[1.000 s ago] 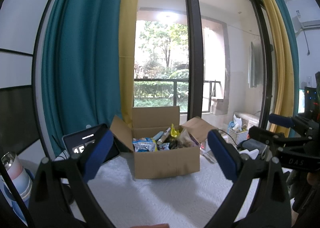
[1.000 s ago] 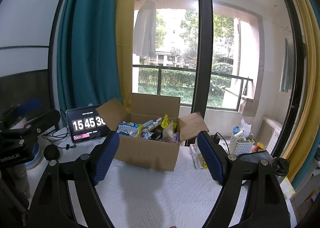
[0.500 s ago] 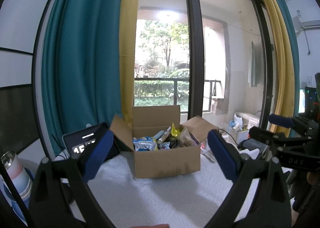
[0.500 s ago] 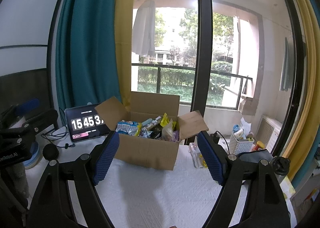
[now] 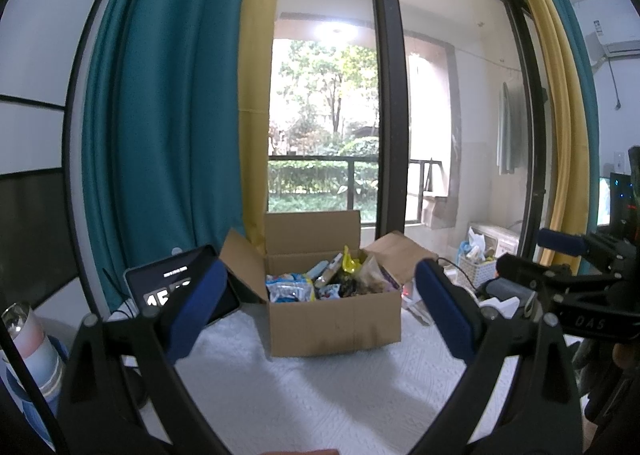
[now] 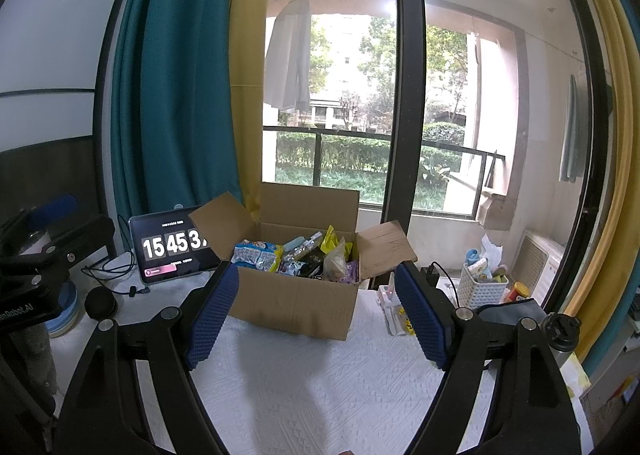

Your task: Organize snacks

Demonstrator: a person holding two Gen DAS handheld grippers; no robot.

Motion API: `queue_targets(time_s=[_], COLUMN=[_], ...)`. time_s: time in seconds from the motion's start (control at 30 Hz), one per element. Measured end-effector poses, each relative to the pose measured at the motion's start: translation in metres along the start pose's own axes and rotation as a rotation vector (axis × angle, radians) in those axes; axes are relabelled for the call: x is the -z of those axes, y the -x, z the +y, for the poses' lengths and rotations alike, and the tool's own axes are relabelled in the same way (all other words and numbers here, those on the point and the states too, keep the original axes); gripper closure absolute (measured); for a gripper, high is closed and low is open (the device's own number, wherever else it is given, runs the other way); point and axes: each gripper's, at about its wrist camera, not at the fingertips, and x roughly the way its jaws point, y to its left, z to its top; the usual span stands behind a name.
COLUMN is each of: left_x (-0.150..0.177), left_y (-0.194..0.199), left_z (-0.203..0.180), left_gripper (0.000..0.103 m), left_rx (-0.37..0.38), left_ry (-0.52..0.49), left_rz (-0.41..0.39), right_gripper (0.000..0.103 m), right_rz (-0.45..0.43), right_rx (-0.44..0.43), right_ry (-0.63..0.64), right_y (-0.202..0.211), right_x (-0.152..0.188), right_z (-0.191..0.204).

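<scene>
- My left gripper (image 5: 316, 307) is spread wide with nothing between its blue pads, aimed at the cardboard box (image 5: 334, 321).
- My right gripper (image 6: 316, 309) is likewise wide and empty, short of the box.
- The box sits flaps-open on the white cloth (image 6: 320, 387), snack packets (image 6: 256, 255) piled inside.
- A tablet (image 6: 172, 249) showing a clock stands just left of it.

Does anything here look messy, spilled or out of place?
Nothing is spilled or damaged. The open brown cardboard box stands upright on the white textured tablecloth, but its snack packets are heaped in a jumble, some poking above the rim.
</scene>
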Motion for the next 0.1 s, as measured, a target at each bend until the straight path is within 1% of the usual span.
queue_targets(time_s=[0.1], left_x=[0.0000], left_y=[-0.0045], left_z=[-0.0005], left_gripper=[0.006], left_rx=[0.003], left_ry=[-0.004], left_rz=[0.009], right_gripper=[0.020], right_rz=[0.010], right_rx=[-0.004], right_ry=[-0.001], right_y=[-0.0058], right_x=[0.0015], right_z=[-0.0012])
